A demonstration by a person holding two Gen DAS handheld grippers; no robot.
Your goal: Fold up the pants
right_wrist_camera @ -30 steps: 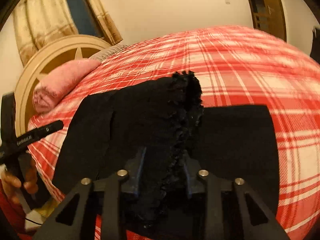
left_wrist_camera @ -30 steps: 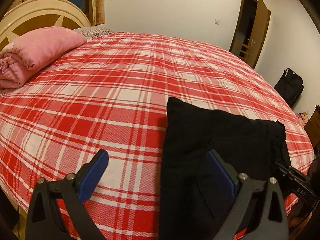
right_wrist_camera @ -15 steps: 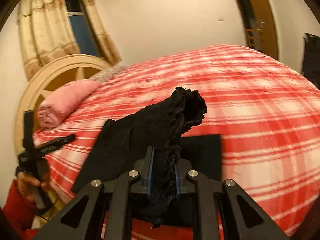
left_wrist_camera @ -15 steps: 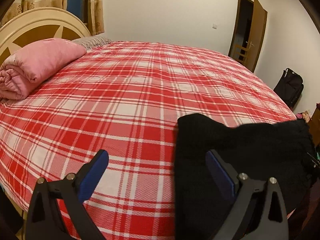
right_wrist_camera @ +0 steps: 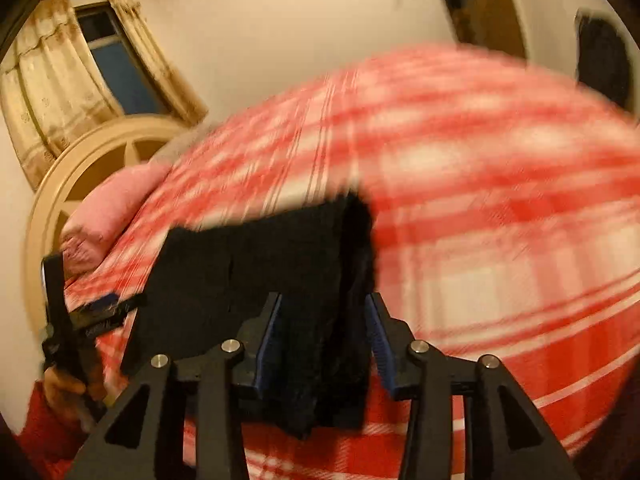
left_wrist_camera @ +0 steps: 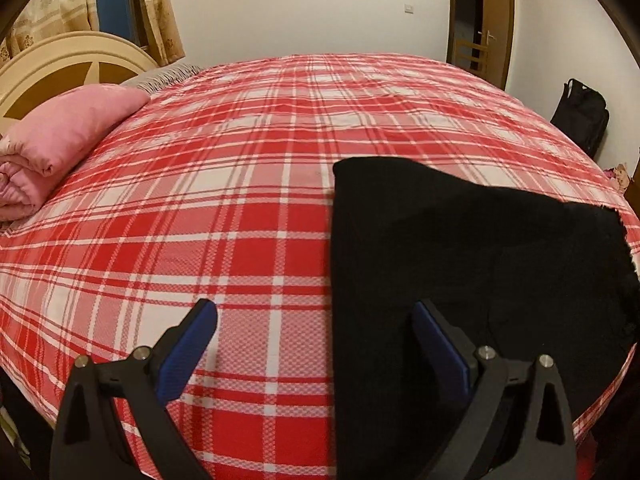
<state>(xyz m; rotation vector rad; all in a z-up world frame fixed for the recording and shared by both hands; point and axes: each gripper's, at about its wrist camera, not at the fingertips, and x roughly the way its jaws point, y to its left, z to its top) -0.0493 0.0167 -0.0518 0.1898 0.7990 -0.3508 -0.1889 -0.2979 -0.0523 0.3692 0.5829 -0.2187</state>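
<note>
The black pants (left_wrist_camera: 460, 264) lie folded on the red plaid bed (left_wrist_camera: 240, 200) at its near right side. My left gripper (left_wrist_camera: 316, 340) is open and empty, its right finger (left_wrist_camera: 436, 340) over the pants' left part, its left finger over bare bedspread. In the blurred right wrist view, the pants (right_wrist_camera: 260, 256) have a frayed edge hanging between the fingers of my right gripper (right_wrist_camera: 322, 332). The jaws stand apart with gaps beside the cloth. The left gripper (right_wrist_camera: 96, 312) shows at the left, held by a hand.
A pink rolled quilt (left_wrist_camera: 60, 144) lies at the head of the bed by the cream headboard (left_wrist_camera: 72, 64). A black bag (left_wrist_camera: 580, 116) stands by the far wall next to a wooden door (left_wrist_camera: 488, 28). A curtained window (right_wrist_camera: 100, 68) is behind the headboard.
My right gripper has opened from being shut on the pants' frayed edge and is moving fast. The left gripper stayed open and shifted slightly; the pants now lie flatter.
</note>
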